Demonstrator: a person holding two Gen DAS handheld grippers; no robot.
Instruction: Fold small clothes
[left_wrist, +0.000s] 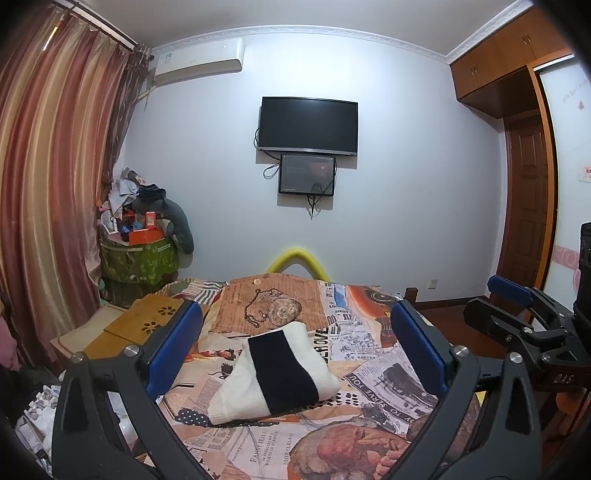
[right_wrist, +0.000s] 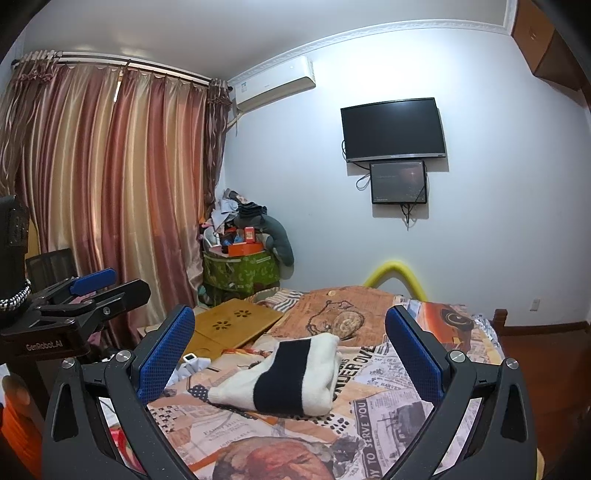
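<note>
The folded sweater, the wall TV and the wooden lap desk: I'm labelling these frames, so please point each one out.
folded sweater (left_wrist: 284, 373), left wrist view, on its black stripe
wall TV (left_wrist: 308, 123), left wrist view, screen centre
wooden lap desk (right_wrist: 236, 325), right wrist view, top panel below the flower cut-outs

White wall (left_wrist: 406, 184) (2 screens (left_wrist: 308, 123)), striped curtains (right_wrist: 110, 184).

One folded sweater (left_wrist: 275, 373) lies on one bed (left_wrist: 373, 373); two grippers, left (left_wrist: 295, 350) and right (right_wrist: 290, 354); two screens (left_wrist: 308, 123); one air conditioner (left_wrist: 199, 61).
</note>
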